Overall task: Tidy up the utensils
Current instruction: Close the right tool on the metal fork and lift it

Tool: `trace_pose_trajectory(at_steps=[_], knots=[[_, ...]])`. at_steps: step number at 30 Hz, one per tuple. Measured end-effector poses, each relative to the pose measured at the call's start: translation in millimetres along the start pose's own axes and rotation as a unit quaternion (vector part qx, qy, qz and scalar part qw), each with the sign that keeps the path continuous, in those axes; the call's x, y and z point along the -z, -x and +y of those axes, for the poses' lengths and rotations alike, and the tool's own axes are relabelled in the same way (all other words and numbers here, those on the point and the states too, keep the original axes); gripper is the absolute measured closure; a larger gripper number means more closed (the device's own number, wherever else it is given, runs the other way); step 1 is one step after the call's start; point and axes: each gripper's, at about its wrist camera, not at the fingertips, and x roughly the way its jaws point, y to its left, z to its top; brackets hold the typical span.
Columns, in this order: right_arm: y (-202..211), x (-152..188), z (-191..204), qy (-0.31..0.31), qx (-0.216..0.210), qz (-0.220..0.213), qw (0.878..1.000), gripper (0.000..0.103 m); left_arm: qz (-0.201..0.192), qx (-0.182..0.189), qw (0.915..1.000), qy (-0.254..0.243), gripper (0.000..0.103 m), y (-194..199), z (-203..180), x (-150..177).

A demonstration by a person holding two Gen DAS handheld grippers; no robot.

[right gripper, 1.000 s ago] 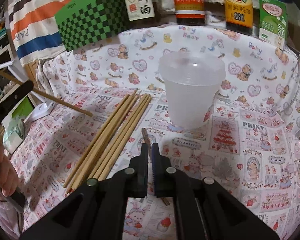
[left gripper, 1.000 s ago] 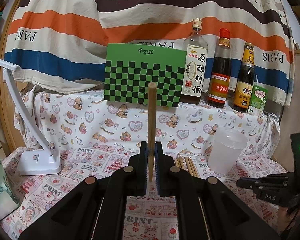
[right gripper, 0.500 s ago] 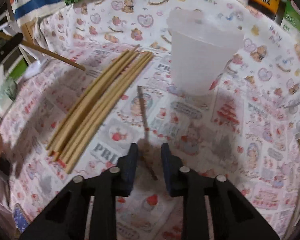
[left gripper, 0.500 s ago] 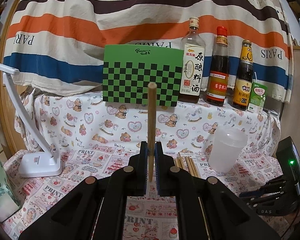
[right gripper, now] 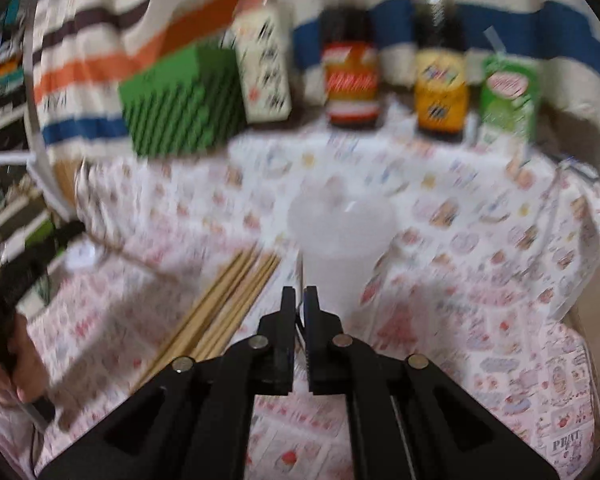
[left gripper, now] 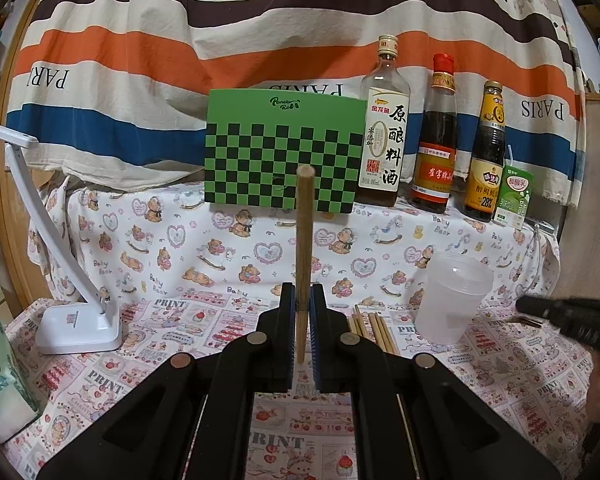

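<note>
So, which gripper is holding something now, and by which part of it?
The left gripper holds one chopstick near its lower end, standing upright. The right gripper is nearly shut; blur hides whether it holds anything.

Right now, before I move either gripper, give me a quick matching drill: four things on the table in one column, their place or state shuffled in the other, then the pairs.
Things:
1. chopstick
2. plastic cup
3. loose chopsticks
4. desk lamp

Place or state:
A. lying flat in a bundle on the tablecloth, just left of the cup
B. standing at the far left of the table
C. clamped upright in the left gripper
D. standing upright, nothing visible inside, right of the bundle

Pairs: 1-C, 2-D, 3-A, 4-B
</note>
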Motion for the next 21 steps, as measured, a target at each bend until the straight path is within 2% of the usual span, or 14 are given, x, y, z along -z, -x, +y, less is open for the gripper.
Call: trace_pose_trajectory(at_steps=[2,7,11,13,14,21], knots=[[7,-4,-7,-0.015,0.006,-0.025,1.000,0.102,0.000,-0.001,1.0000,0.000,0.098,0,0,0],[10,-9,-16,-0.035,0.000,-0.040,0.999,0.103,-0.001,0.001,1.0000,-0.002,0.098,0,0,0],[-2,-6,-18,-0.038,-0.001,-0.006,0.999,0.101,-0.003,0.000,1.0000,-0.008,0.098,0,-4,0],[-13,-3,-22,-0.046,-0.007,0.020,0.999,0.089,-0.005,-0.001,0.9999,-0.012,0.098,0,-6,0],[-18,-1,-25,-0.051,-0.003,0.031,0.998,0.078,-0.005,-0.002,0.9999,-0.013,0.097,0,-6,0],[-64,17,-25,-0.020,0.001,0.097,0.995,0.078,-0.002,0.004,1.0000,-0.005,0.098,-1,-3,-1]])
